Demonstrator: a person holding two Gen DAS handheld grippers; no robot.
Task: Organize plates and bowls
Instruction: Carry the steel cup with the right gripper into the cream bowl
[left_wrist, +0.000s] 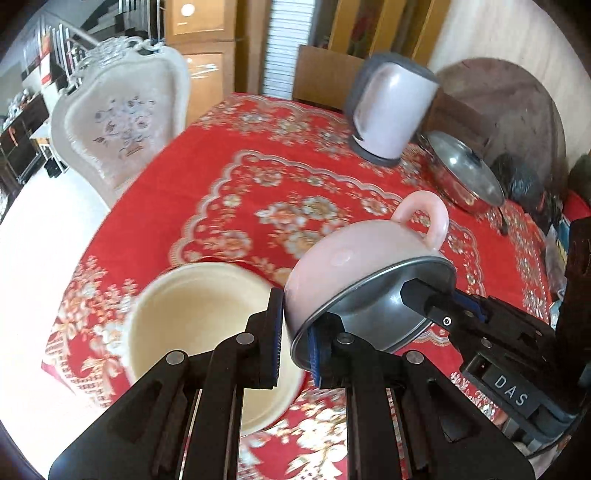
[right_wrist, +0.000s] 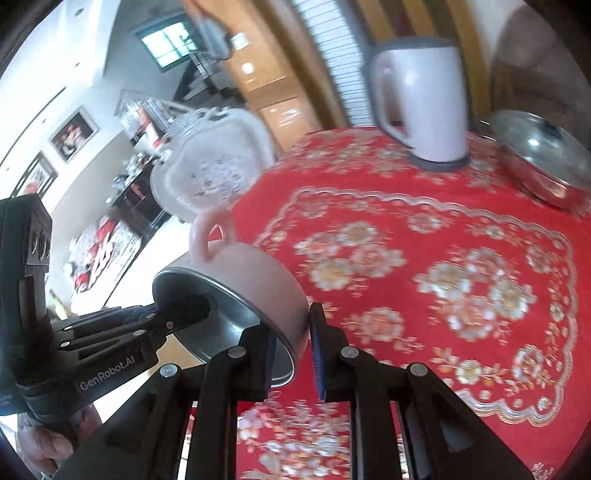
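pink bowl (left_wrist: 354, 258): tilted, steel-lined, loop handle up, held above red floral tablecloth (left_wrist: 229, 173) | left gripper (left_wrist: 295, 343): clamped on its rim | right gripper (right_wrist: 291, 347): clamped on opposite rim | cream bowl (left_wrist: 199, 332): on cloth, just beside | kettle (left_wrist: 391, 114), lidded steel pan (left_wrist: 461, 173): far edge

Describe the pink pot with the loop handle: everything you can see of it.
The pink pot has a glossy pale pink outside, a dark grey metal-looking rim and inside, and a pink loop handle on its wall. It is off the red tablecloth, tilted with its mouth toward the cameras. The left claw and the right claw each pinch its rim wall. A cream bowl sits beside it.
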